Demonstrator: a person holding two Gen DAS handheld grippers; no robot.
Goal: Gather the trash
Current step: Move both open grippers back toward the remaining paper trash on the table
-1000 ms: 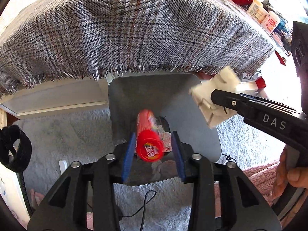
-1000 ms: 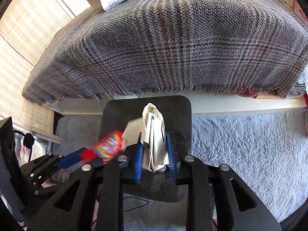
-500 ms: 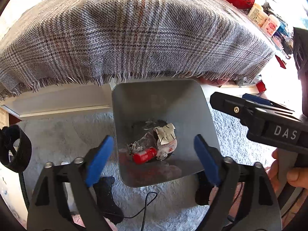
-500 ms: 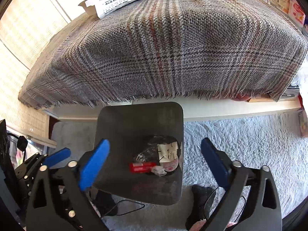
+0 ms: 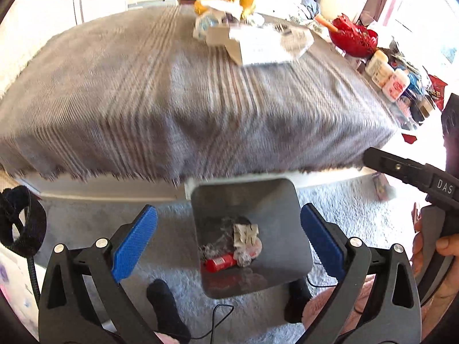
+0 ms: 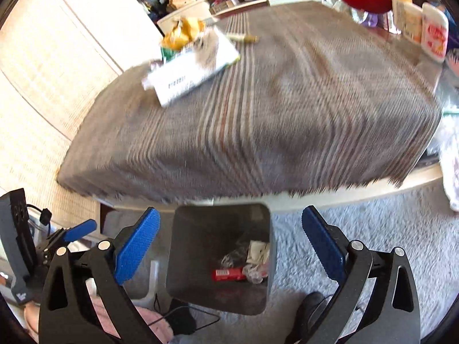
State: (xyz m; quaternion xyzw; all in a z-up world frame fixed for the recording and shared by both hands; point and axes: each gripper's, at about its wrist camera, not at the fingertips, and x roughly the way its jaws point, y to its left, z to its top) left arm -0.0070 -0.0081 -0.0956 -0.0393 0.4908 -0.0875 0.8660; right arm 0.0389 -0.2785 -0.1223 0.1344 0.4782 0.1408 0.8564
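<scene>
We see a desk [image 5: 94, 192] draped in a grey plaid woven cloth [image 5: 183, 97] with a fringed hem hanging over its near edge; both views are blurred across the weave. Below that near edge, on a shaggy grey carpet [image 6: 373, 229], stands a square grey bin [image 5: 289, 200] with rounded corners and smooth walls.

Our left claw [image 5: 228, 246] is spread wide and holds nothing; its blue ribbed pads [image 5: 134, 243] sit either side of the bin's mouth, with the trash down inside between them. Our right claw [image 6: 229, 249] is likewise wide and empty, flanking the same bin. In the left view the right tool's black body reaches in from the right and carries the white letters "DAS".

At the bottom of the bin lie a red tube [image 5: 222, 263] on its side, its print too small to read, a torn white card [image 5: 245, 233] and crumpled clear plastic [image 6: 236, 256] touching it.

On the far side of the desk top rests a white paper packet [image 6: 183, 77] with dark print we cannot make out, beside crumpled yellow wrappers [image 6: 183, 33]. Toward the far right corner sit a red lattice basket [image 5: 354, 40] and white bottles [image 6: 434, 35] with red-and-orange labels, unreadable.
</scene>
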